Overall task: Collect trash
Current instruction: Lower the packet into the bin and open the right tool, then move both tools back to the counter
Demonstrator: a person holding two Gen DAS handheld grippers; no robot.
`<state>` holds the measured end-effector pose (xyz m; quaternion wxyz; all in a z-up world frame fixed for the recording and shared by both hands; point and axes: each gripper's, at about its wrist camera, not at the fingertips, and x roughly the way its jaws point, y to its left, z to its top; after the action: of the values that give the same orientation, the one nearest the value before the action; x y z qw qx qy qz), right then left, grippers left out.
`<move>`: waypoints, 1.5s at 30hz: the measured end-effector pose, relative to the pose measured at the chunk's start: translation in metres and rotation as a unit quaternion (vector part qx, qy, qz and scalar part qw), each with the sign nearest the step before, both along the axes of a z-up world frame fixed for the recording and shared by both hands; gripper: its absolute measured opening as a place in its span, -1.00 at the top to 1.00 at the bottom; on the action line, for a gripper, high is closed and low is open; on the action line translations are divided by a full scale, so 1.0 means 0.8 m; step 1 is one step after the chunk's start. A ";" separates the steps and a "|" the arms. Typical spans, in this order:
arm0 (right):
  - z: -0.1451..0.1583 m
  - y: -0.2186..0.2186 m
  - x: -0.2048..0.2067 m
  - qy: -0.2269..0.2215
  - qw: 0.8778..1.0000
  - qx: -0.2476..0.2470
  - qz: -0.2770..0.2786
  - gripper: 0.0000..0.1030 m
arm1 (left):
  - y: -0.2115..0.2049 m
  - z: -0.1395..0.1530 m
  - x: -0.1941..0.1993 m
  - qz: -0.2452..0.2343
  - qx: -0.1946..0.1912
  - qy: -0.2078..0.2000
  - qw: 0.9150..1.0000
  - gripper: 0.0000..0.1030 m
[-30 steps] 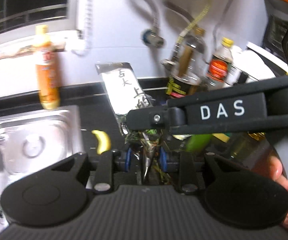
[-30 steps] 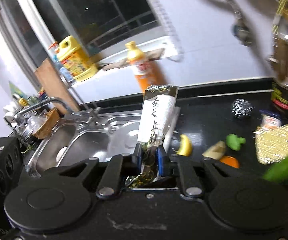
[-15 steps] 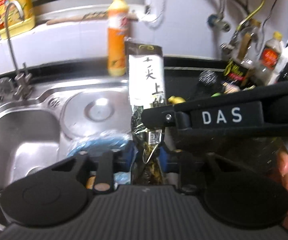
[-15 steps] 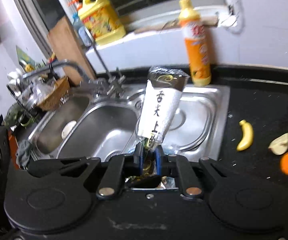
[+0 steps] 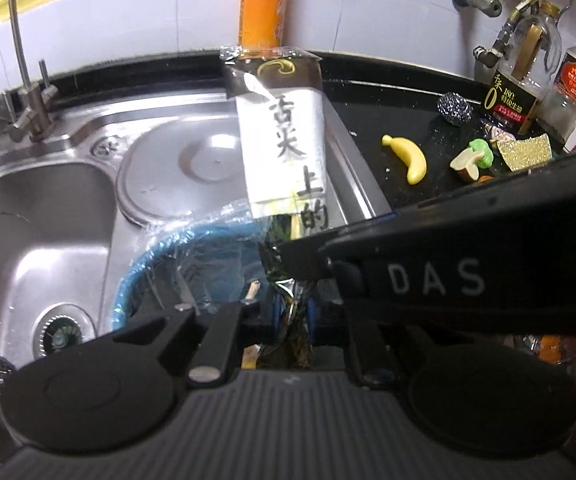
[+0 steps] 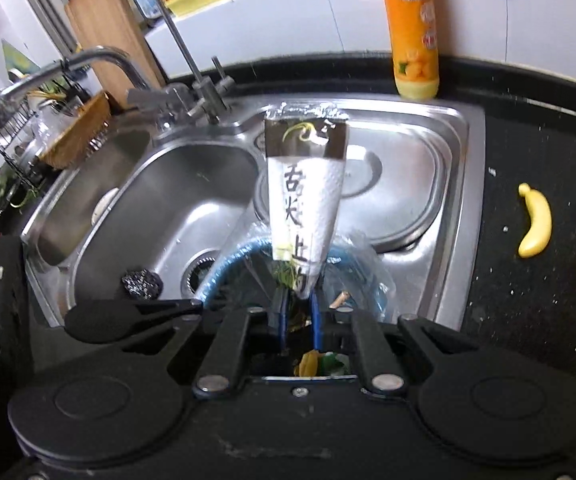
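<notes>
In the left wrist view our left gripper point(image 5: 294, 316), jaws closing, pinched the snack wrapper point(image 5: 283, 136) above the lined bin point(image 5: 155, 252), while in the right wrist view our right gripper point(image 6: 298, 316) clamped the same wrapper, seemingly not yet dropped.

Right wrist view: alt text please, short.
The right tool is shut on an empty snack wrapper, holding it upright over a blue-rimmed bin lined with clear plastic in front of a steel sink. A toy banana lies on the black counter.
</notes>
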<state>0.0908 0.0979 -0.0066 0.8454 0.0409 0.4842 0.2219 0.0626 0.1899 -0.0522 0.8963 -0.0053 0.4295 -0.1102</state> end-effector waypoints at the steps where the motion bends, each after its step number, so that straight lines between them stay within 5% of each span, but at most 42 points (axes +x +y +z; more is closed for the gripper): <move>1: -0.003 0.002 0.001 0.003 1.000 -0.004 -0.001 0.77 | 0.001 -0.005 0.002 -0.001 -0.004 0.003 1.000 0.76; 11: -0.037 0.006 0.015 0.052 0.998 -0.039 -0.011 0.77 | 0.003 -0.048 0.019 -0.009 -0.035 0.036 0.999 0.76; 23: -0.036 0.008 0.025 0.051 0.997 -0.047 -0.019 0.71 | 0.011 -0.051 0.046 0.008 -0.047 0.039 0.998 0.76; 26: -0.033 0.006 0.028 0.049 0.997 -0.048 -0.020 0.69 | 0.012 -0.048 0.050 0.014 -0.041 0.042 0.998 0.60; 28: -0.030 0.008 0.027 0.046 0.998 -0.050 -0.018 0.51 | 0.013 -0.043 0.049 0.017 -0.040 0.043 0.998 0.14; 29: -0.028 0.008 0.025 0.043 0.998 -0.049 -0.016 0.29 | 0.015 -0.039 0.048 0.021 -0.041 0.041 0.998 0.00; 31: -0.022 0.010 0.022 0.038 0.998 -0.046 -0.014 -0.12 | 0.019 -0.032 0.045 0.030 -0.040 0.038 0.998 -0.58; 33: -0.014 0.011 0.017 0.028 0.998 -0.046 -0.013 -0.75 | 0.022 -0.023 0.040 0.039 -0.036 0.031 0.998 -0.88; 37: -0.001 0.013 0.012 0.016 0.999 -0.044 -0.008 -1.00 | 0.026 -0.010 0.032 0.050 -0.030 0.021 0.998 -0.99; 45: 0.012 0.002 0.005 0.019 0.999 -0.031 -0.022 -1.00 | 0.021 0.013 0.021 0.057 -0.025 0.006 0.998 -1.00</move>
<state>0.0947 0.0993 0.0034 0.8414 0.0296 0.5060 0.1873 0.0795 0.2065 -0.0416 0.8983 -0.0530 0.4306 -0.0692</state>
